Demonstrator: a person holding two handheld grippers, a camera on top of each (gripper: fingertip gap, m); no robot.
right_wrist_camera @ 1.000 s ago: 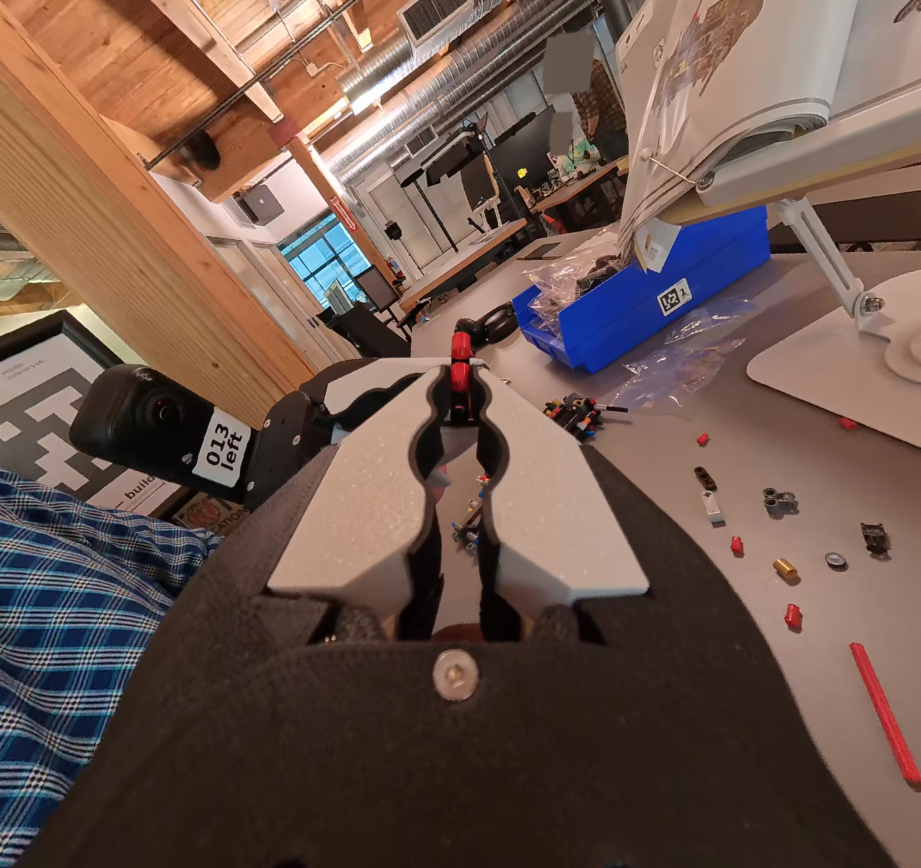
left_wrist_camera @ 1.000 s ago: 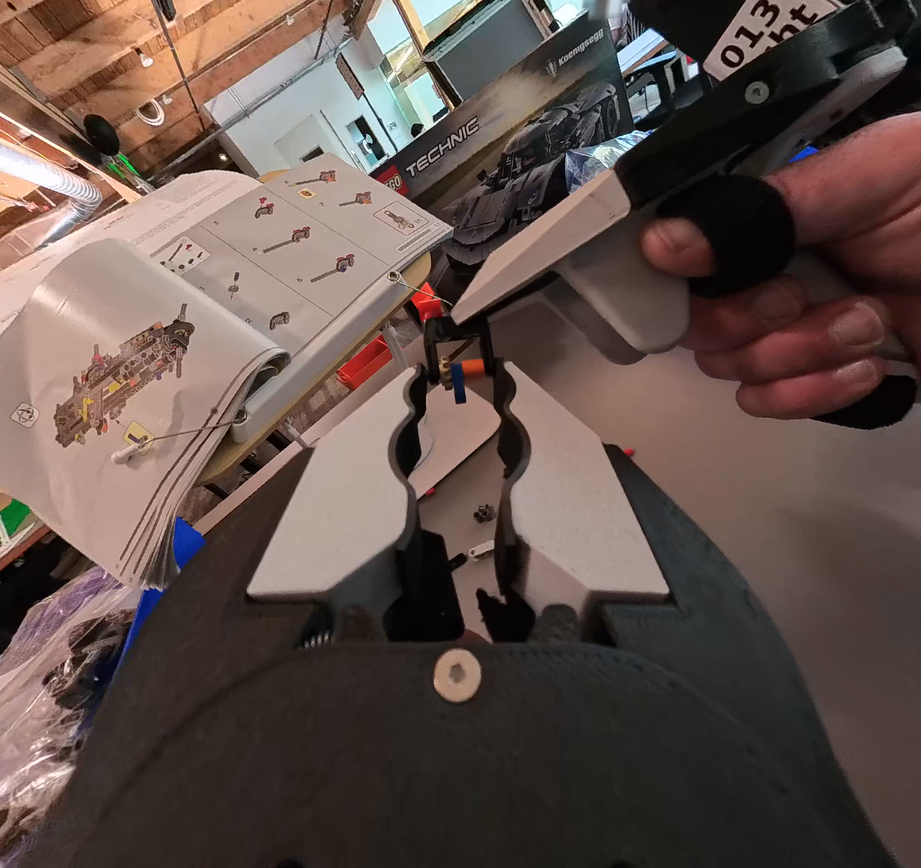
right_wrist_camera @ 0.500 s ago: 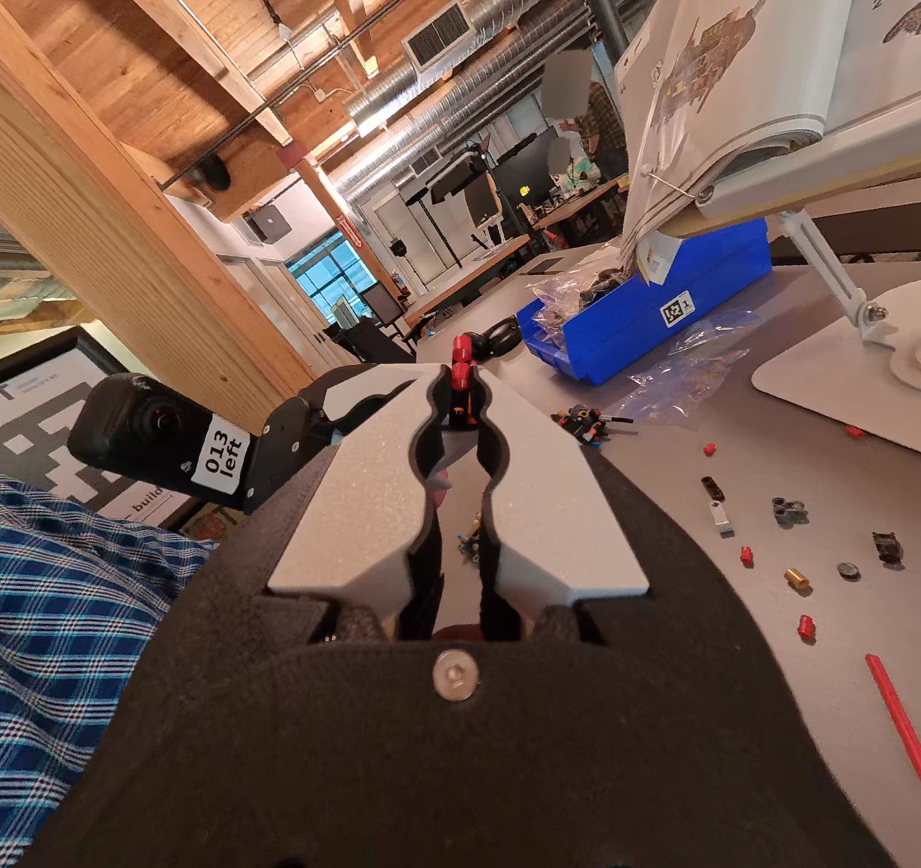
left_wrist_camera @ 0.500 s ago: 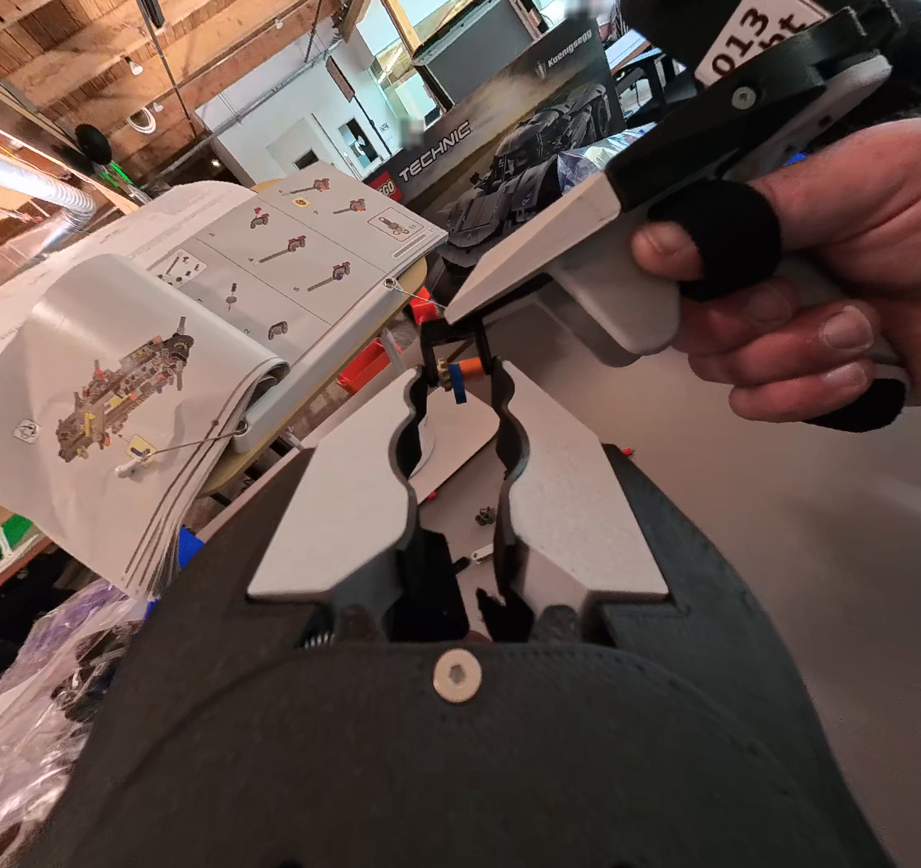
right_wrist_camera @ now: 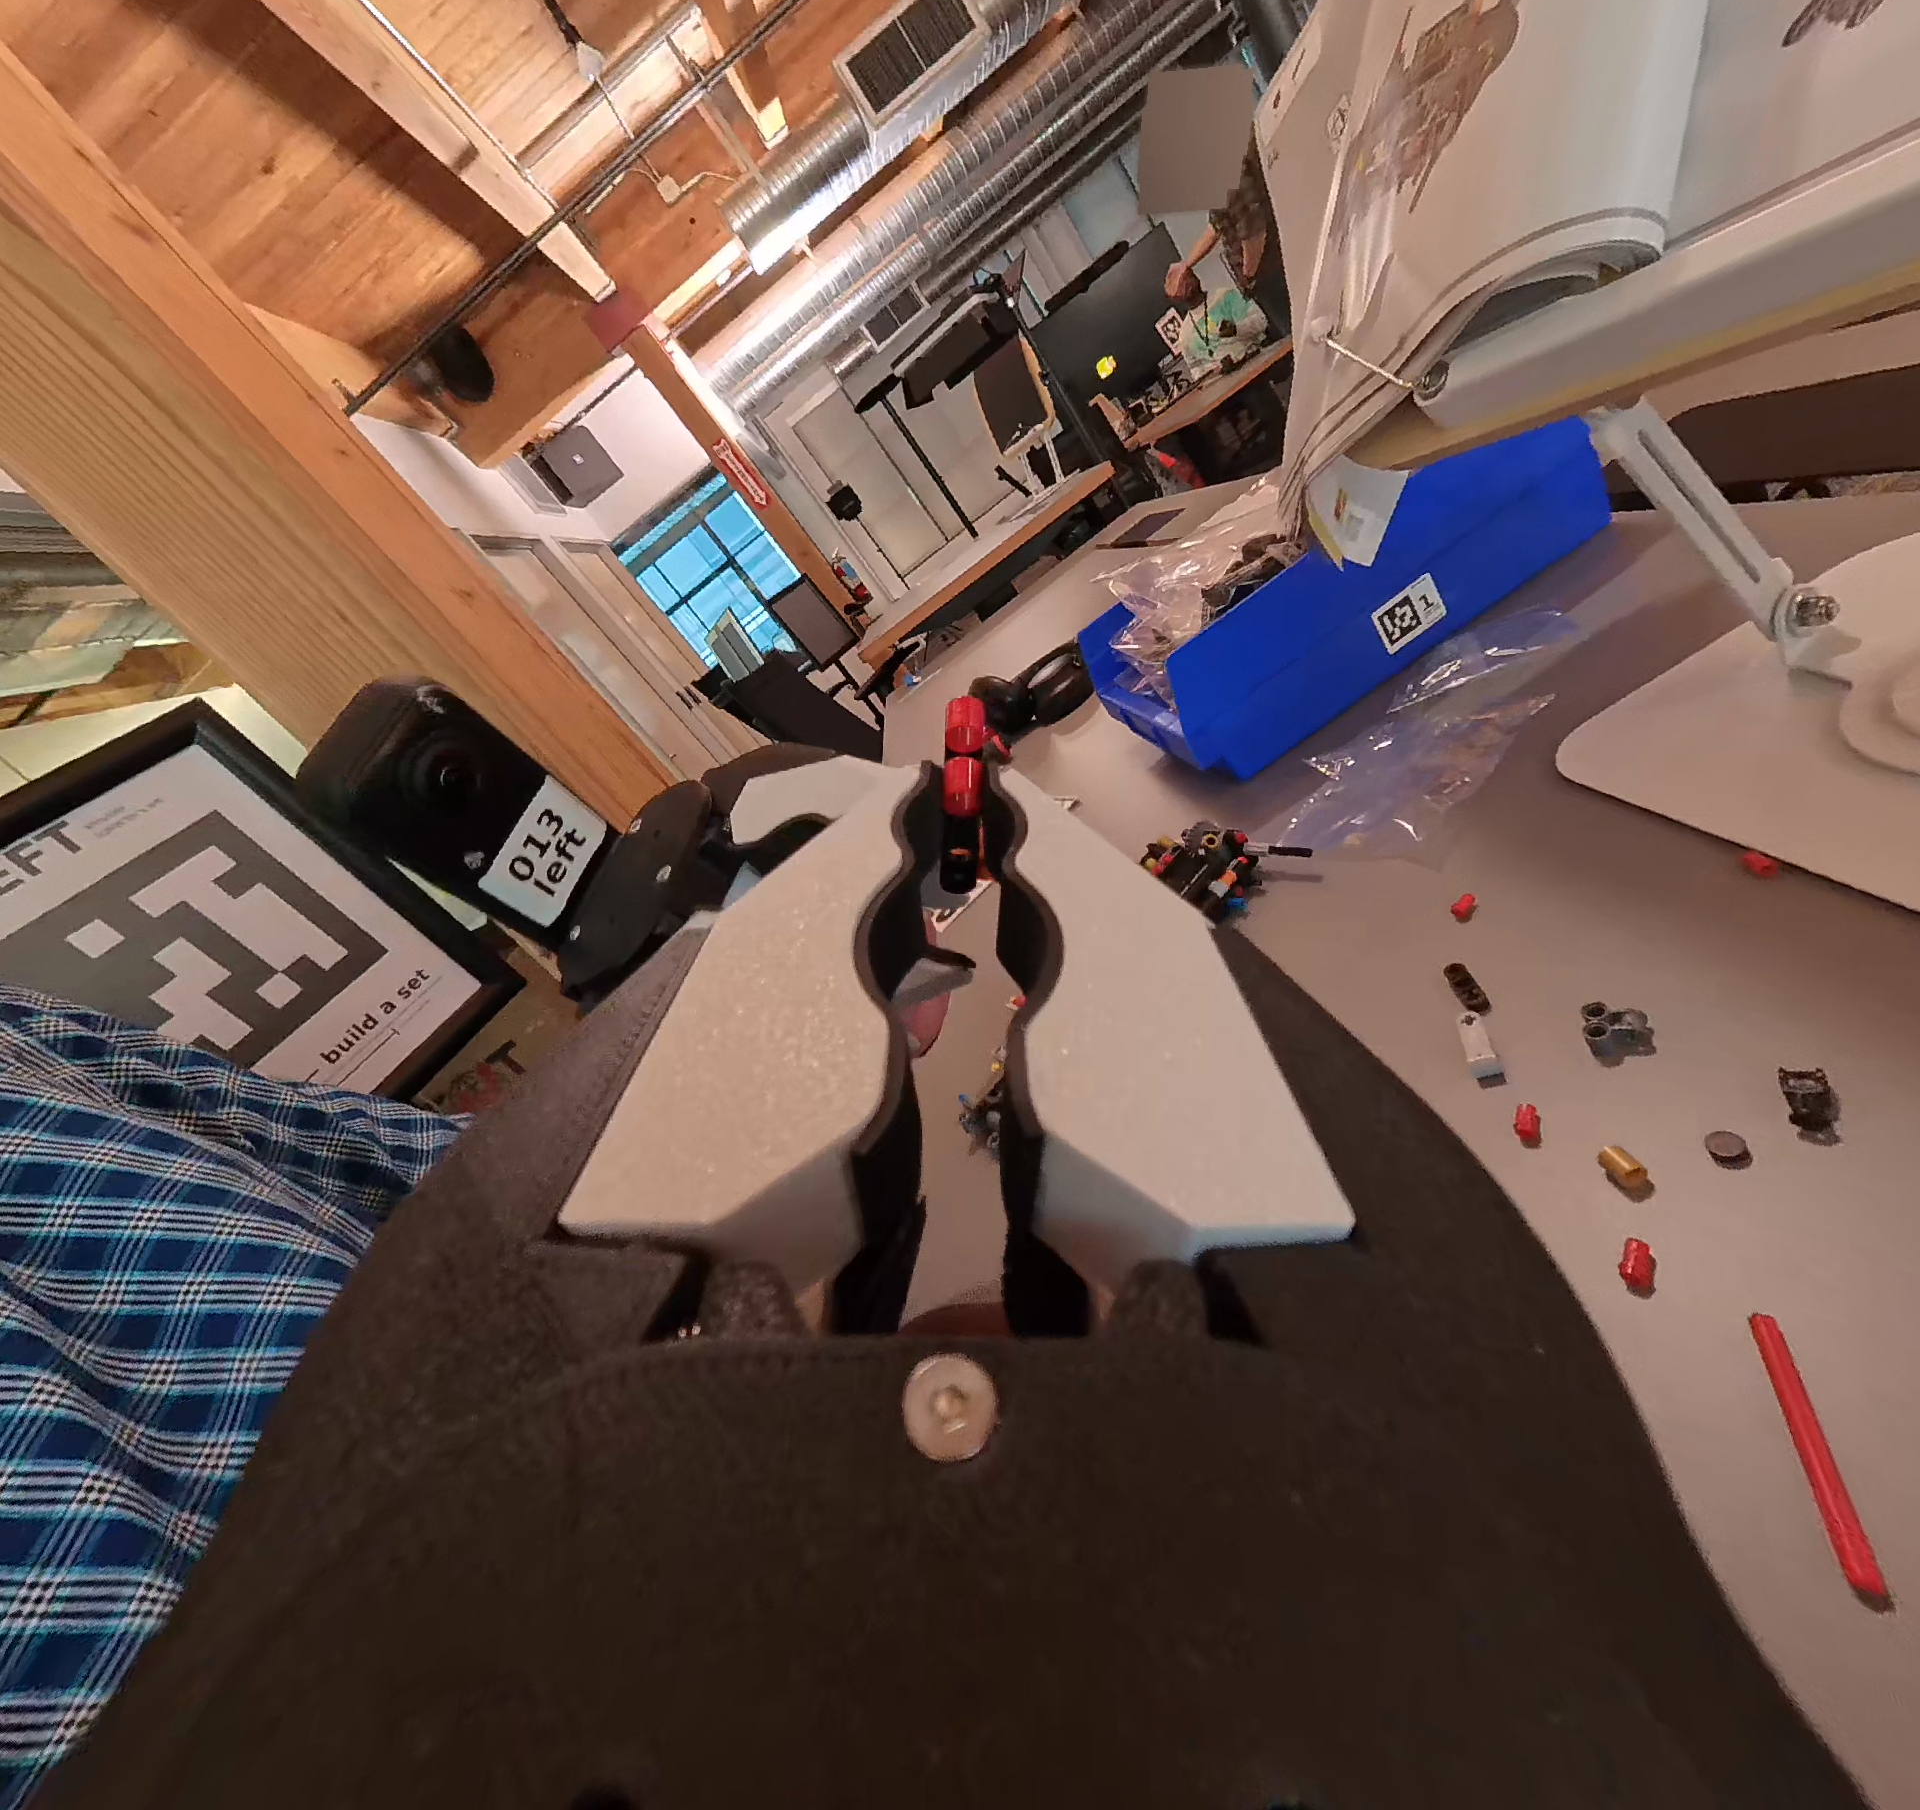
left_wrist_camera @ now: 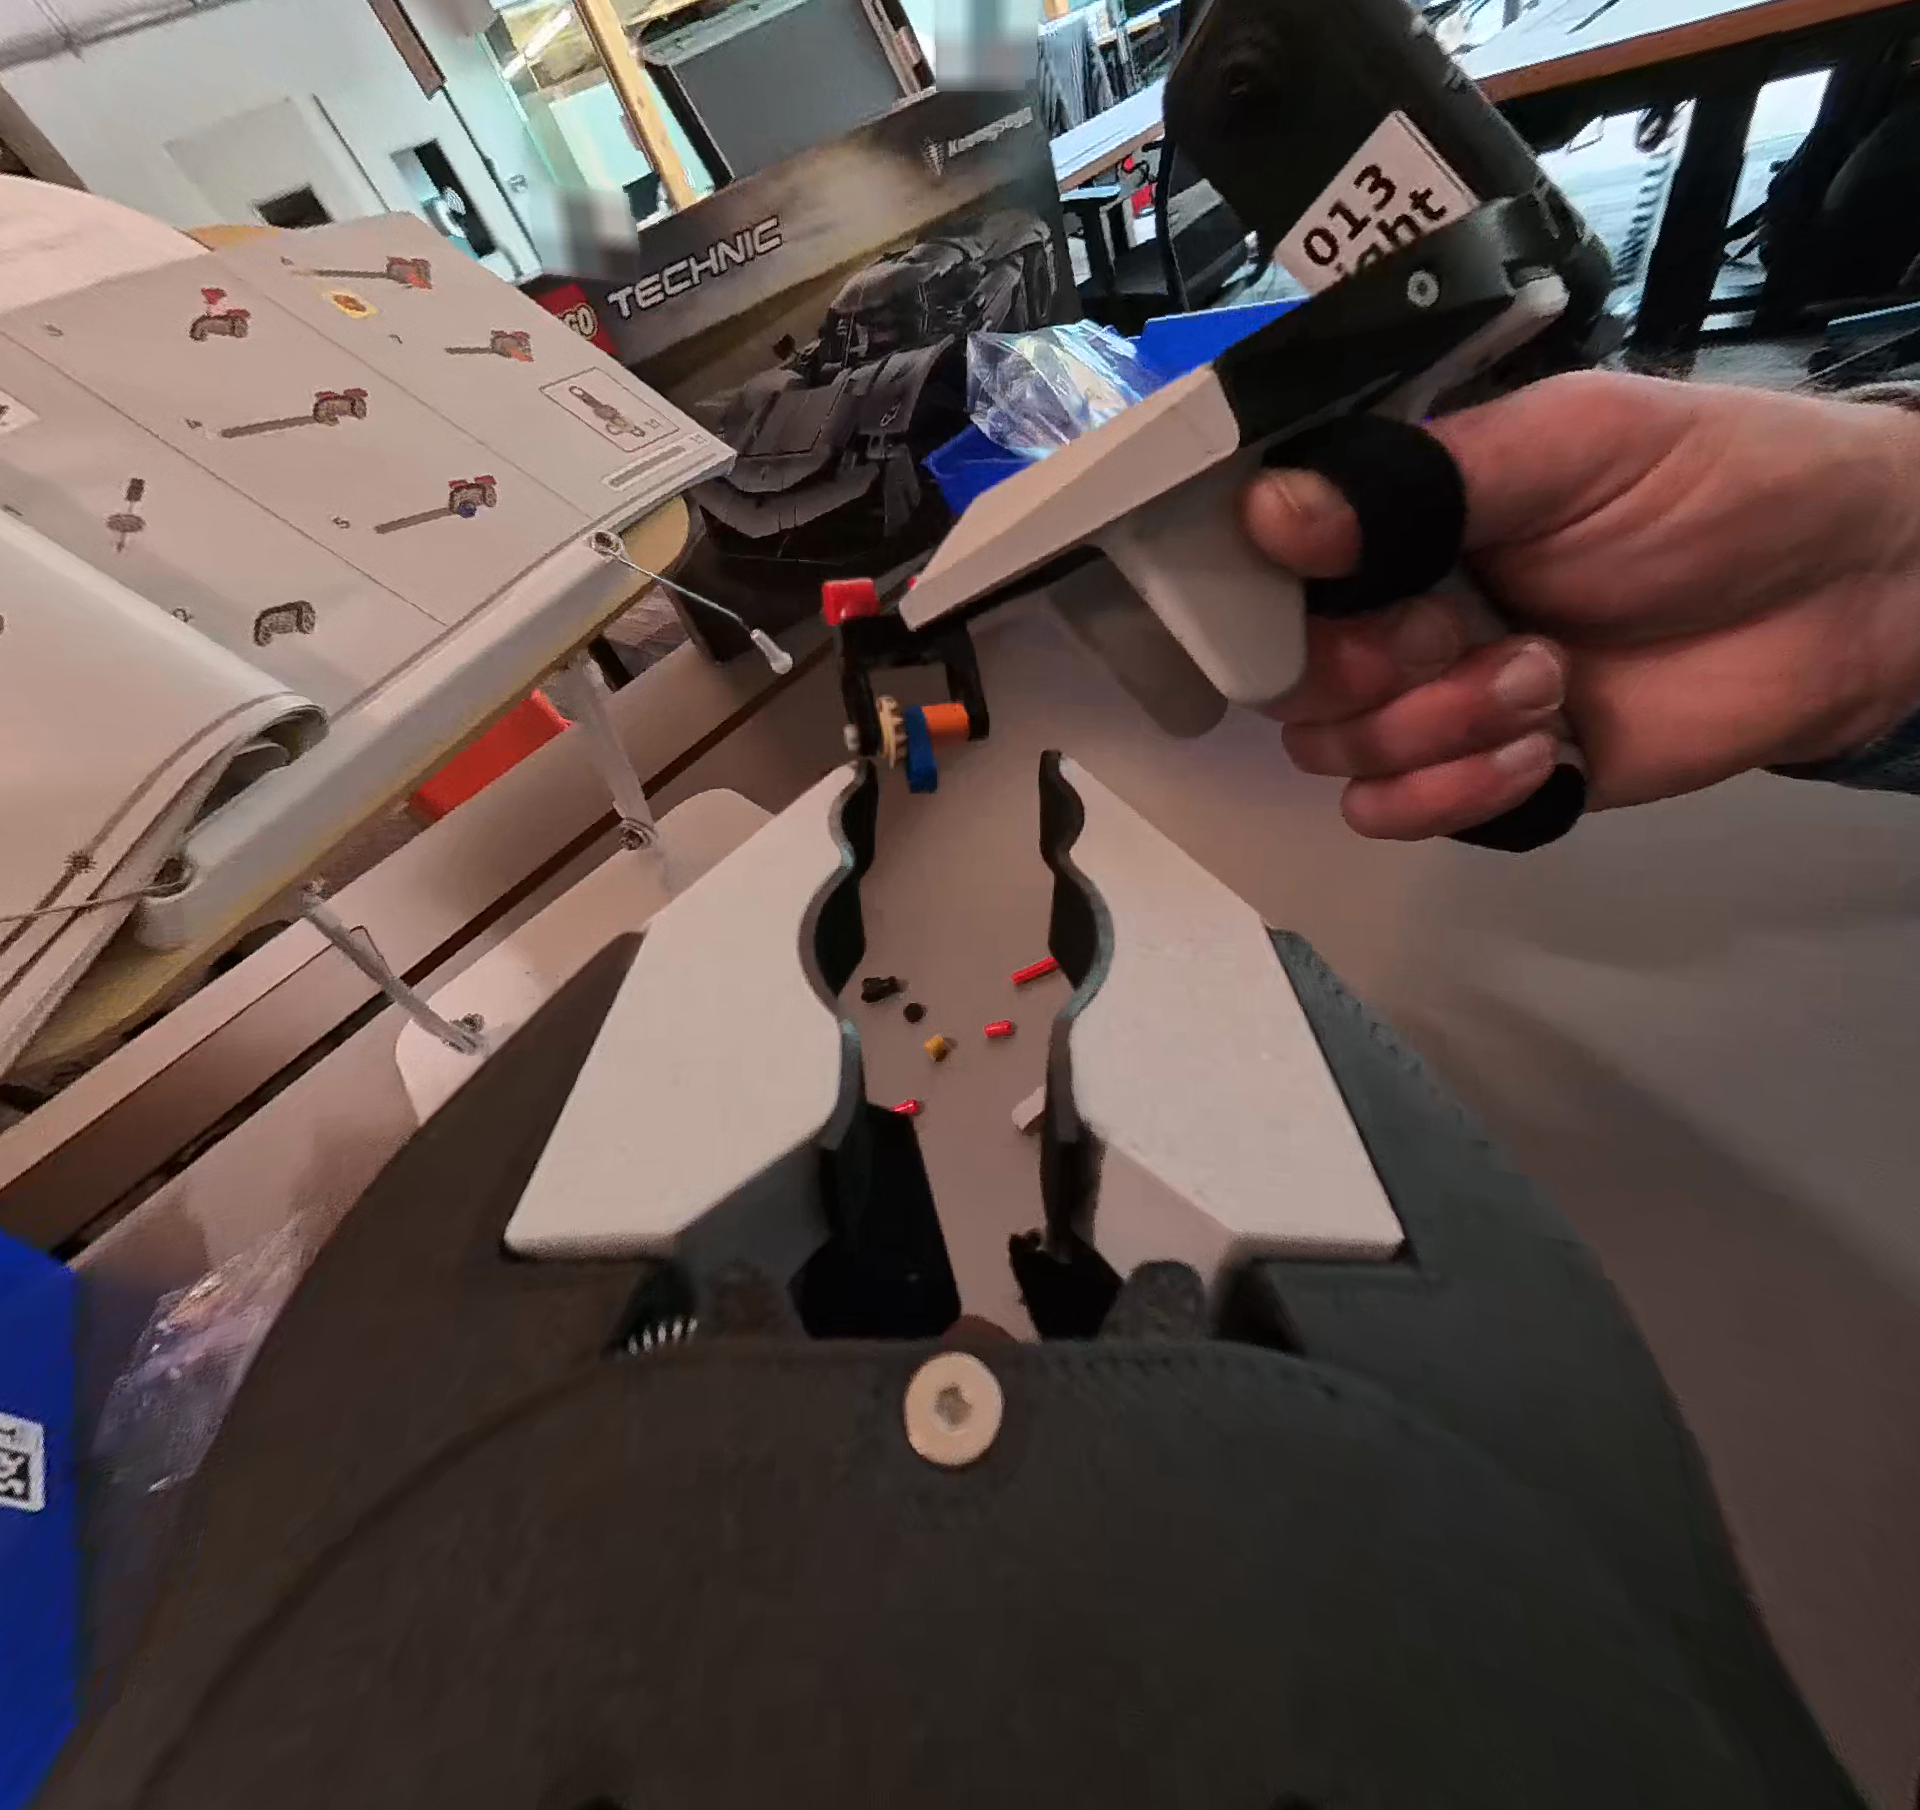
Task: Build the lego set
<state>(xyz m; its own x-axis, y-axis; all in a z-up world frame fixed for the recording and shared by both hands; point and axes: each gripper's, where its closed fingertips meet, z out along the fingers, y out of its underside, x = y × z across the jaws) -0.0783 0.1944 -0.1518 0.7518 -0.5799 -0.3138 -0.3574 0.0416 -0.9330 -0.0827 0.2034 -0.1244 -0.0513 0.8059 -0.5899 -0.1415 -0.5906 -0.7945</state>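
Observation:
A small lego sub-assembly [left_wrist_camera: 909, 690], a black frame with an orange bush, a blue piece, a tan gear and a red pin, hangs in the air. My right gripper [left_wrist_camera: 914, 617] is shut on its top. In the right wrist view the right gripper [right_wrist_camera: 958, 794] clamps the black piece with red pins [right_wrist_camera: 961, 825] at its tips. My left gripper [left_wrist_camera: 951, 768] is open and empty just below the assembly. Its left fingertip [left_wrist_camera: 854, 784] is close beside the tan gear. The left gripper [right_wrist_camera: 790, 794] also shows behind the right one.
An open instruction booklet [left_wrist_camera: 312, 472] sits on a stand at the left, and a dark lego box [left_wrist_camera: 831, 326] stands behind. A blue bin [right_wrist_camera: 1351, 617] with bags, a small built piece [right_wrist_camera: 1205, 861], loose parts [right_wrist_camera: 1507, 1033] and a red axle [right_wrist_camera: 1818, 1469] lie on the grey table [right_wrist_camera: 1455, 1345]. Left and right tips are no more than a few centimetres apart. Left tips and right tips are each some 20 cm from the red axle [right_wrist_camera: 1818, 1469].
My left gripper has opened and let go of the assembly, drawing back a little. The right gripper still holds the assembly.

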